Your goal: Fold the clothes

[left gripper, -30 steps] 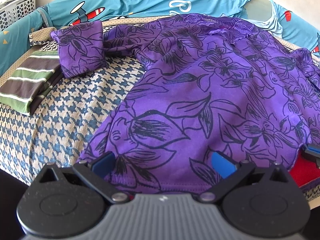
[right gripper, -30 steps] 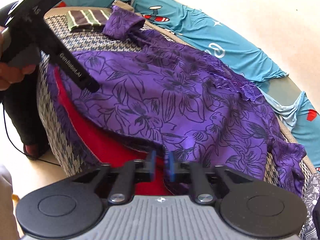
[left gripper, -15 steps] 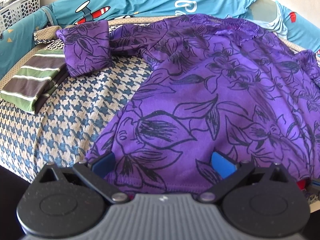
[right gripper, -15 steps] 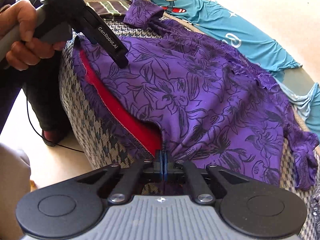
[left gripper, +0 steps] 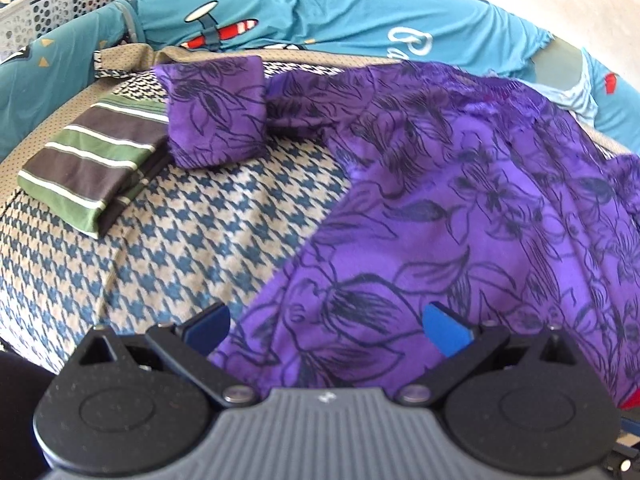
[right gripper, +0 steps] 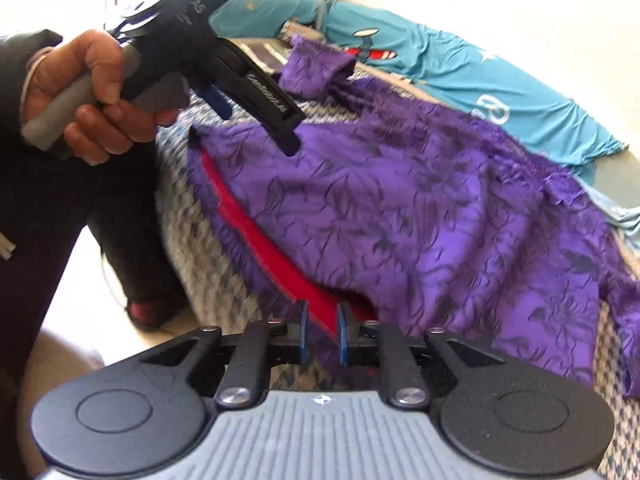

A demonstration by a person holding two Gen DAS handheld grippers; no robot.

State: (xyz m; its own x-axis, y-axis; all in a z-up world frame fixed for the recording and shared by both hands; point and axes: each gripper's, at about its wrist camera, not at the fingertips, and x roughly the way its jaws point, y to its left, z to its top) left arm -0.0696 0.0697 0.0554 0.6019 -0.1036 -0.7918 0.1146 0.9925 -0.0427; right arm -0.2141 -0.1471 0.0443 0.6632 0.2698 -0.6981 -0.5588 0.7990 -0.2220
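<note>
Fingers of the left gripper [left gripper: 326, 330] spread wide, blue pads clear of the cloth, purple top [left gripper: 460, 220] showing between them near its hem. Nothing pinched. Right gripper [right gripper: 320, 334] jaws opening, small gap between the blue pads; red lining [right gripper: 276, 256] and hem edge show in the gap, but whether the pads touch cloth, cannot tell, picture is blurred.

Purple top with black flower print lies spread over the houndstooth cover [left gripper: 168, 248], one sleeve [left gripper: 214, 114] folded back at the far left, its cuff just beside a folded striped garment [left gripper: 92, 160]. Near hem is turned up, red lining visible along the edge. Other sleeve [right gripper: 624, 320] hangs toward the right edge in the right view.

Teal sheet [left gripper: 320, 12] with a plane print runs behind the cover. White basket [left gripper: 52, 8] at far left corner.

Right view: person's hand [right gripper: 80, 96] grips the left gripper's handle, held above the top's hem corner, not touching it. Dark trouser leg [right gripper: 80, 208] beside the cover.
</note>
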